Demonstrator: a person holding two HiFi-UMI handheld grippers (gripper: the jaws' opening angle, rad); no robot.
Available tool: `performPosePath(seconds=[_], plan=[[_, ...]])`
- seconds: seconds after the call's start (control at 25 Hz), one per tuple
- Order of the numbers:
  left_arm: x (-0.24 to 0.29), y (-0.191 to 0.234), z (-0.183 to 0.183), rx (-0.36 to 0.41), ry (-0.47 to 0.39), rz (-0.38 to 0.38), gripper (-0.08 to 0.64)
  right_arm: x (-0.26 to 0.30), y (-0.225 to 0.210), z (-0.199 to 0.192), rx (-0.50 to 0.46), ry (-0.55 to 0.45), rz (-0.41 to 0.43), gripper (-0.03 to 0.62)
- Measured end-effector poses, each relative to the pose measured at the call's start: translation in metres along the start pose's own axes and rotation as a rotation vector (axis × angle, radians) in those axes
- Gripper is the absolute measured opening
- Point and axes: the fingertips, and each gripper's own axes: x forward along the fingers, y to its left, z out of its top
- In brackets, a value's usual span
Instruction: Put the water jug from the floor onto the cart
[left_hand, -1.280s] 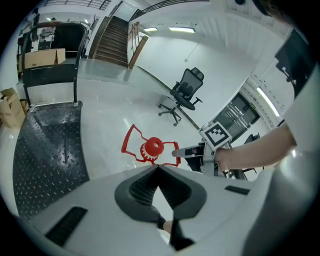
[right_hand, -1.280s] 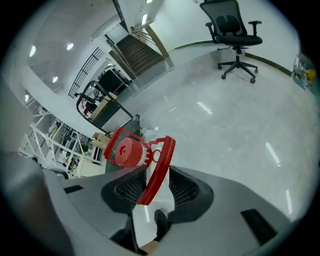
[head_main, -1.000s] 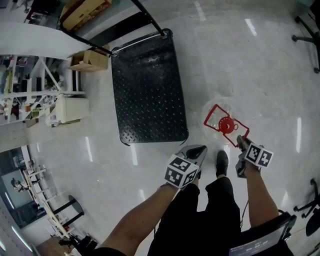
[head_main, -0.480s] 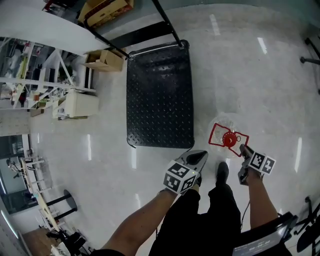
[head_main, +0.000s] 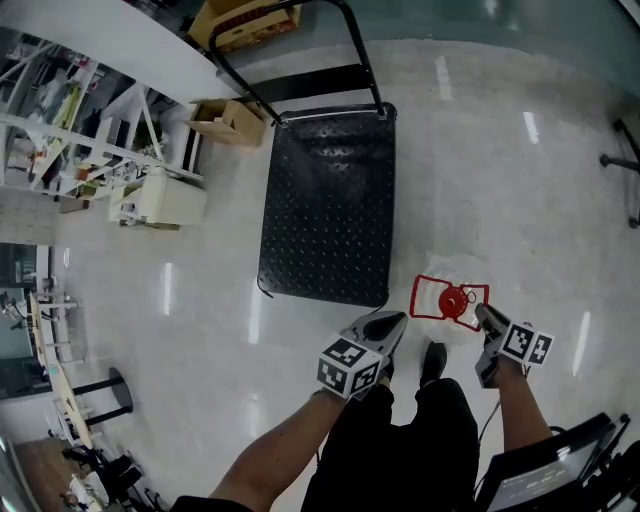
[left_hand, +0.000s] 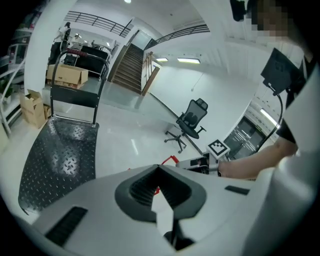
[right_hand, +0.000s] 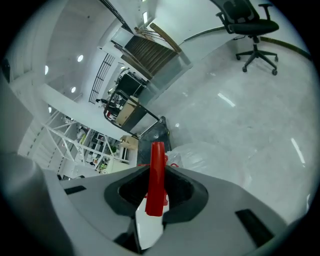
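The water jug (head_main: 462, 285) is clear plastic with a red cap and a red frame handle (head_main: 432, 297). It is just right of the near corner of the black flatbed cart (head_main: 330, 200). My right gripper (head_main: 481, 313) is shut on the red handle (right_hand: 157, 175), which stands upright between its jaws; the jug's clear body (right_hand: 200, 152) shows beyond. My left gripper (head_main: 386, 326) is shut with nothing in it, near the cart's front edge. In the left gripper view its jaws (left_hand: 159, 167) meet, with the cart (left_hand: 55, 155) to the left.
The cart's push handle (head_main: 350, 25) stands at its far end. Cardboard boxes (head_main: 232, 120) and white shelving (head_main: 110, 150) lie to the cart's left. An office chair (left_hand: 191, 120) stands on the glossy floor further off. The person's legs and shoes (head_main: 432, 362) are between the grippers.
Both grippers have risen. The right one has come up with the jug's red handle in it, and the jug now sits closer to the cart's near corner.
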Motion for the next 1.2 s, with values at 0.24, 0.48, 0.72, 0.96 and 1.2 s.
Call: performPosePath(seconds=[0.24,0.48,0.72,0.96,1.2], plan=[[-0.068,0.007,0.028,-0.023,-0.135,0.059,-0.008,-0.024,0.086,0.003,-0.120,0.046,0.095,0.084],[-0.152,0.032,0.043,-0.037,-0.263,0.129,-0.008,-0.010,0.180,-0.007,-0.182,0.072,0.206,0.084],[-0.232,0.070,0.039,-0.035,-0.342,0.188,-0.008,0.030,0.262,-0.016,-0.222,0.057,0.262,0.086],[-0.302,0.115,0.028,-0.060,-0.409,0.240,-0.008,0.084,0.337,-0.042,-0.254,0.076,0.297,0.086],[-0.357,0.155,0.015,-0.100,-0.457,0.302,-0.008,0.149,0.413,-0.078,-0.298,0.153,0.346,0.086]])
